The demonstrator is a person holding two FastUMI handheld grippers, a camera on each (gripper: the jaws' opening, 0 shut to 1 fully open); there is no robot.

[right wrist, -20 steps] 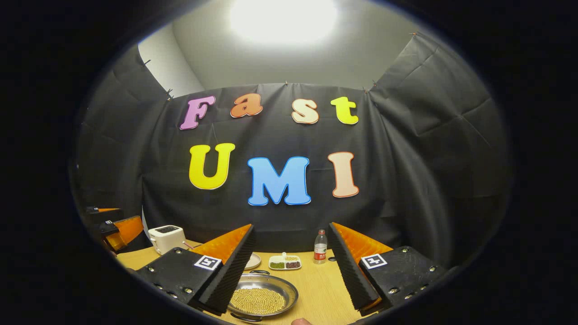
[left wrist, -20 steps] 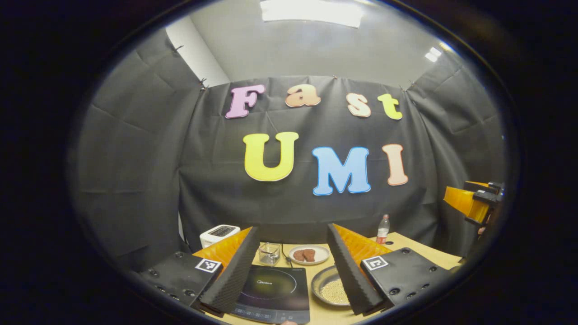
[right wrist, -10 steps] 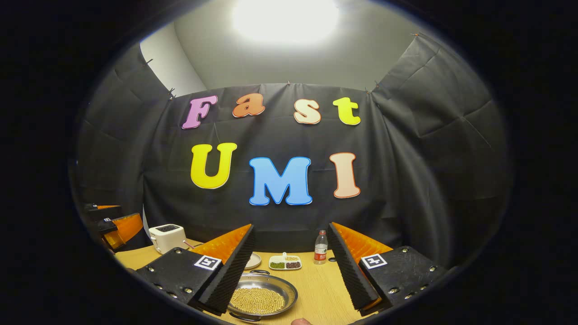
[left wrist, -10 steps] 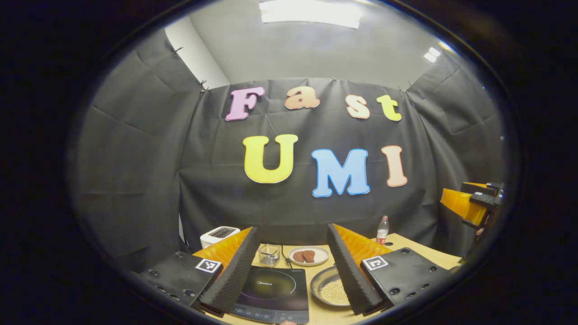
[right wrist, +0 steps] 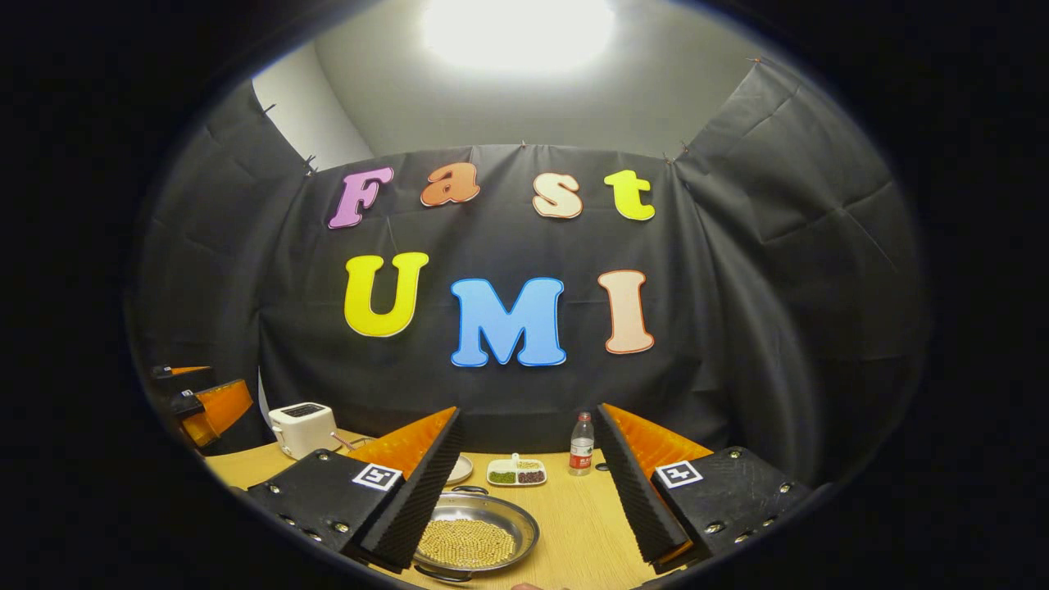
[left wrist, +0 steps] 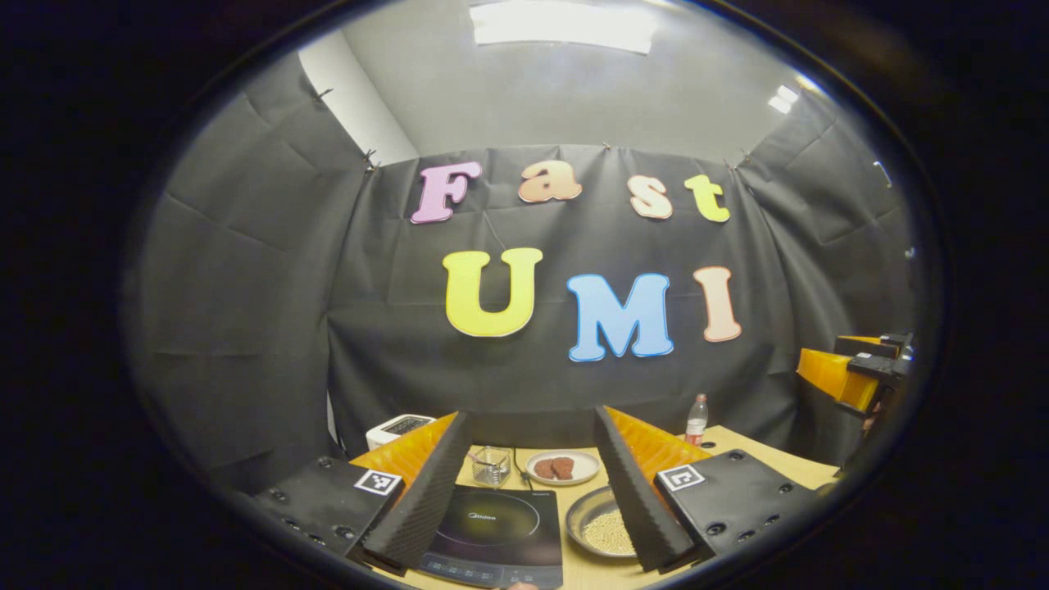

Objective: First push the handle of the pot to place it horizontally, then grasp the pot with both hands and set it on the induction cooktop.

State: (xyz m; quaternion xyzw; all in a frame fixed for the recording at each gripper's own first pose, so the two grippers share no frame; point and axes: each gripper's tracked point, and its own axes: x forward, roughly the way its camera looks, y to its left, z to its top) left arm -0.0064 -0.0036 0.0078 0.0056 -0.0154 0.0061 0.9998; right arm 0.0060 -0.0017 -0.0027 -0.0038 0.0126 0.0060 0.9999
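The pot [right wrist: 475, 541] is a shallow steel pan of yellow beans on the wooden table, low between my right gripper's open fingers. One small handle [right wrist: 469, 490] points away from me and the other [right wrist: 434, 576] toward me. My right gripper [right wrist: 529, 414] hovers above it, empty. In the left gripper view the black induction cooktop [left wrist: 492, 533] lies between the open fingers of my left gripper [left wrist: 531, 418], with the pot [left wrist: 602, 528] just right of it, partly behind the right finger. Each gripper shows at the other view's edge: right gripper [left wrist: 852, 373], left gripper [right wrist: 205, 406].
A white toaster [right wrist: 303, 426] stands at the back left of the table [right wrist: 574, 524]. Behind the cooktop sit a small glass basket [left wrist: 490, 465] and a plate of brown pieces [left wrist: 561, 467]. A divided dish [right wrist: 516, 473] and a bottle [right wrist: 581, 445] stand behind the pot.
Both grippers have drifted only slightly: the wall slid a little down in the left gripper view and a little up in the right gripper view. Both stay open; the pot has not moved.
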